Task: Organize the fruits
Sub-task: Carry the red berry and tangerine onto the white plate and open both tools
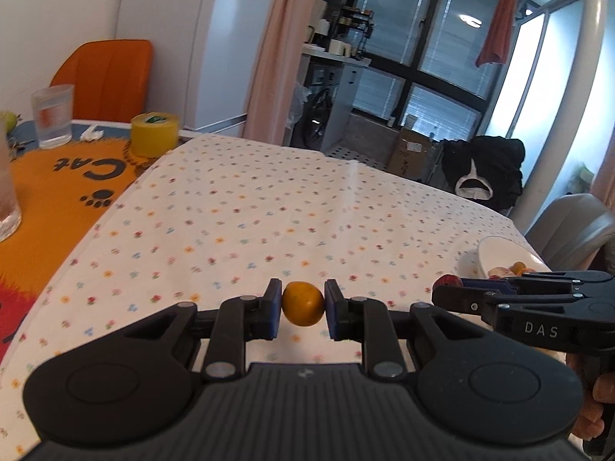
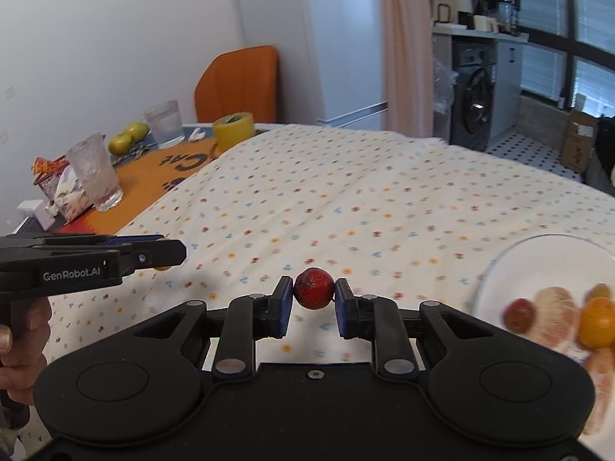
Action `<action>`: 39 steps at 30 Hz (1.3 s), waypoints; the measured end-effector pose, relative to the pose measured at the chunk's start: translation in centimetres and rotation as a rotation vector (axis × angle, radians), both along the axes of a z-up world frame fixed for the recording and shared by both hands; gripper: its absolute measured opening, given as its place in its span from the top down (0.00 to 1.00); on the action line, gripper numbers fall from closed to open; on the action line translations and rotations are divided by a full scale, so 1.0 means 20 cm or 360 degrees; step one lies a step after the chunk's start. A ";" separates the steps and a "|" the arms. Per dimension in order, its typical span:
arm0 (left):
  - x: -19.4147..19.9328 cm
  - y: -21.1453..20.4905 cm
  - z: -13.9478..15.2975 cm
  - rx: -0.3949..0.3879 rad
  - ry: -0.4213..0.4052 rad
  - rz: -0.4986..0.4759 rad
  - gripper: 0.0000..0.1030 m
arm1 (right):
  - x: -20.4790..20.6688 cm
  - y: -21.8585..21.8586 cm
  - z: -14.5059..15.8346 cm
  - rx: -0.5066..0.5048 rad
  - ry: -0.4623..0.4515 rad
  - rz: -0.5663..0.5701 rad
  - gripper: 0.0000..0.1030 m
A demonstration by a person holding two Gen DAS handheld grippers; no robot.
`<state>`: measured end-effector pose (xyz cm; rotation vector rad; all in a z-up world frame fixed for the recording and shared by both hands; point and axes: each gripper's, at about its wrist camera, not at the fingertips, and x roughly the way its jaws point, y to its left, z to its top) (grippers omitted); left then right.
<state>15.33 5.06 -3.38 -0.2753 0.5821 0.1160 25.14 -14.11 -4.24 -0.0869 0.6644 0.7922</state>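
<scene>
You had the left gripper clamped on a small round orange fruit, the right gripper on a small round red fruit. White plate w/ fruit lay to your right, nearer the right gripper, so that one probably goes 1st.

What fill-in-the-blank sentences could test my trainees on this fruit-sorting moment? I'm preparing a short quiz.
1. The left claw is shut on a small ____ fruit.
2. The right claw is shut on a round ____ fruit.
3. The white plate with fruit already on it lies to the ____ of the right claw.
4. Beside the two glasses at the far table end lie two ____ apples.

Missing words: orange; red; right; green
</scene>
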 end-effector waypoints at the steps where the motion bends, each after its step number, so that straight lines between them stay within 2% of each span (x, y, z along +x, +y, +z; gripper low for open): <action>1: 0.02 -0.02 0.01 0.0004 -0.0012 -0.0023 0.79 | 0.00 -0.03 0.01 0.0007 -0.0008 -0.0021 0.79; 9: 0.14 -0.21 0.08 0.0025 -0.0067 -0.0199 0.79 | 0.01 -0.28 0.06 0.0034 -0.0048 -0.0212 0.79; 21: 0.28 -0.47 0.10 0.0034 -0.0086 -0.0379 0.79 | 0.04 -0.56 0.02 0.0052 -0.0049 -0.0434 0.79; 39: 0.39 -0.76 0.06 0.0060 -0.0050 -0.0571 0.79 | 0.07 -0.87 -0.03 0.0097 -0.0031 -0.0614 0.79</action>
